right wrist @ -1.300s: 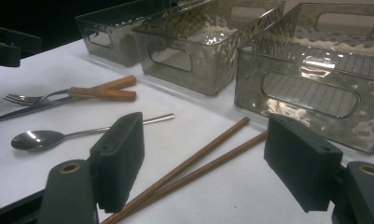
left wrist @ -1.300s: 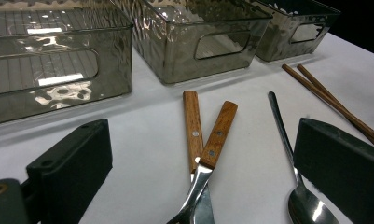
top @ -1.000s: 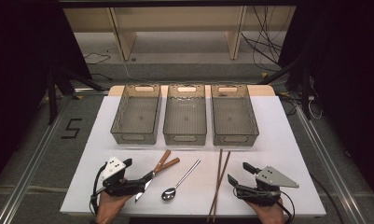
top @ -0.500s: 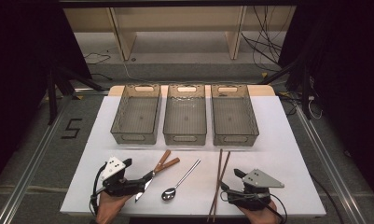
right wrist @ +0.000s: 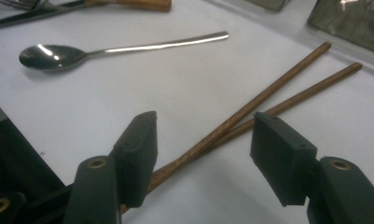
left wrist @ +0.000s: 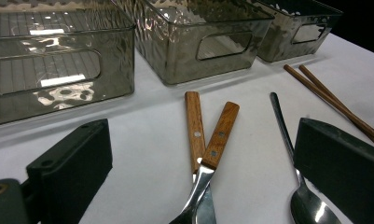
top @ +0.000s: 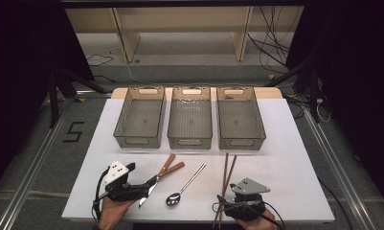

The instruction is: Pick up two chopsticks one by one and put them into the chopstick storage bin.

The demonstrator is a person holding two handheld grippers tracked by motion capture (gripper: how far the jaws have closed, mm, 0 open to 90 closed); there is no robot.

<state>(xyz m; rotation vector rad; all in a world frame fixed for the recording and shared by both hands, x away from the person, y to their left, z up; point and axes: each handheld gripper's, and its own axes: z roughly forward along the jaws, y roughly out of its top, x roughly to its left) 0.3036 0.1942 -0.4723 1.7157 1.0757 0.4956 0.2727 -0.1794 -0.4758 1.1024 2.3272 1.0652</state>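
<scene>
Table [top: 285,143]: white board, three empty bins along the 12 o'clock side, cutlery laid out along the 6 o'clock edge.
Bins: left bin [top: 141,116], middle bin [top: 190,117], right bin [top: 239,117], side by side and nearly touching.
Chopsticks [top: 226,178]: a brown pair at about 5 o'clock, crossing near their near ends, which lie between the right gripper's jaws.
Right gripper [right wrist: 201,144]: jaws wide apart, straddling the chopsticks low over the board; one stick touches the left jaw, nothing is clamped.
Left gripper [left wrist: 201,163]: jaws wide open at about 7 o'clock, holding nothing, pointing at the knife and fork.
Knife and fork [left wrist: 205,140]: wooden handles, overlapping at the metal ends.
Spoon [top: 185,186]: between the two groups, bowl toward 6 o'clock.
Risk, right side: closing here may catch just one stick, or scissor the crossed pair so one flicks away.
Risk, left side: a grip on the overlapping pieces could lift both or drag the spoon just beside them.
</scene>
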